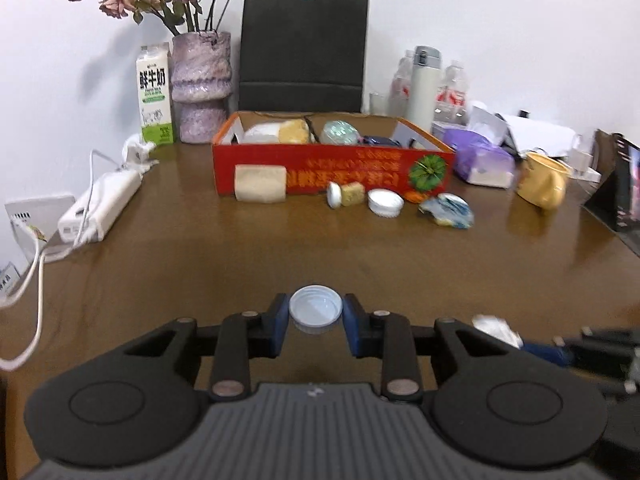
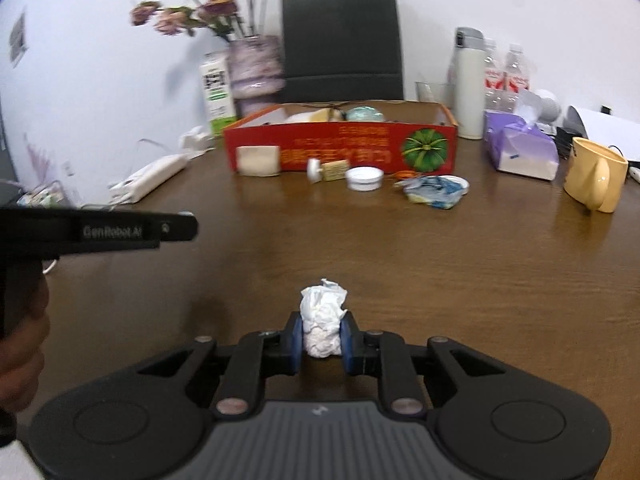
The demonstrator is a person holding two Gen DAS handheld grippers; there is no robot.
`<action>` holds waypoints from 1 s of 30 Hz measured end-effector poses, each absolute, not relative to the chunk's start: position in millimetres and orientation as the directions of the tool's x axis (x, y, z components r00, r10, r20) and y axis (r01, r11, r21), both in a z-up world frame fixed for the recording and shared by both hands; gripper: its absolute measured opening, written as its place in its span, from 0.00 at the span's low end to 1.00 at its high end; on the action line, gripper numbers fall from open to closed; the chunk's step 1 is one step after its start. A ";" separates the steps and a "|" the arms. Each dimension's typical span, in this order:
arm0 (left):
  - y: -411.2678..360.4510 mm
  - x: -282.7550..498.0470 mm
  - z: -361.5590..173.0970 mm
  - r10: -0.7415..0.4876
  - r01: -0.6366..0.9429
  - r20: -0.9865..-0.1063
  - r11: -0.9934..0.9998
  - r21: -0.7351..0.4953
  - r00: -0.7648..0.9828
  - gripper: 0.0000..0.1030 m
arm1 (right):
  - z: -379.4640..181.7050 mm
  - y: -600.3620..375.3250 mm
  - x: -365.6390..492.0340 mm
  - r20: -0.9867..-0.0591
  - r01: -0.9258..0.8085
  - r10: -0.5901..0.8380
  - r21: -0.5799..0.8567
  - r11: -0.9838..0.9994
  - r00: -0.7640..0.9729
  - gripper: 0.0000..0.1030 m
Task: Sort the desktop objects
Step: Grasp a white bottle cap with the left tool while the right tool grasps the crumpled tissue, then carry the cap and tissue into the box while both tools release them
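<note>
My left gripper is shut on a white bottle cap, held above the brown table. My right gripper is shut on a crumpled white tissue, also above the table. The tissue shows blurred at the right edge of the left wrist view. An open red cardboard box with several items inside stands at the back. In front of it lie a beige block, a small white knob, a cork piece, a white lid and a crumpled blue-white wrapper.
Behind the box stand a black paper bag, a vase of dried roses and a milk carton. A power strip lies left. A thermos, purple tissue pack and yellow mug sit right. A hand holds the left gripper.
</note>
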State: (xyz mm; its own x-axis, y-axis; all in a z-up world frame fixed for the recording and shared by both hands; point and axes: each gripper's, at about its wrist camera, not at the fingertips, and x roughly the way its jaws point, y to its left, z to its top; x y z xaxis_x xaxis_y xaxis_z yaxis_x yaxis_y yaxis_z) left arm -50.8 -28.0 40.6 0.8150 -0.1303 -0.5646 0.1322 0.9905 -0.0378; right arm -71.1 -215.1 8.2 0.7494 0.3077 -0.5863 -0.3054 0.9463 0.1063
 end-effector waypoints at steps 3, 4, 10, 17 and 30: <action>-31.2 -74.0 38.4 -0.150 0.165 -0.562 0.986 -0.024 0.813 0.29 | 22.0 -209.7 -85.7 -0.541 -0.325 0.309 0.069 0.943 0.782 0.17; -33.3 -79.7 38.3 -0.154 0.174 -0.559 0.985 -0.017 0.815 0.29 | 26.9 -209.3 -89.6 -0.522 -0.329 0.310 0.058 0.942 0.795 0.17; -33.8 -79.5 42.5 -0.182 0.186 -0.539 0.981 -0.048 0.822 0.29 | 46.0 -213.4 -96.0 -0.433 -0.338 0.327 0.053 0.940 0.840 0.17; -26.4 -42.3 66.3 -0.167 0.150 -0.480 0.986 -0.074 0.861 0.29 | 67.6 -227.8 -62.4 -0.376 -0.278 0.267 0.026 0.960 0.888 0.17; -6.0 179.0 124.1 -0.188 0.144 -0.545 0.982 -0.123 0.817 0.29 | 129.6 -261.6 176.4 -0.503 -0.235 0.336 0.255 0.938 0.797 0.18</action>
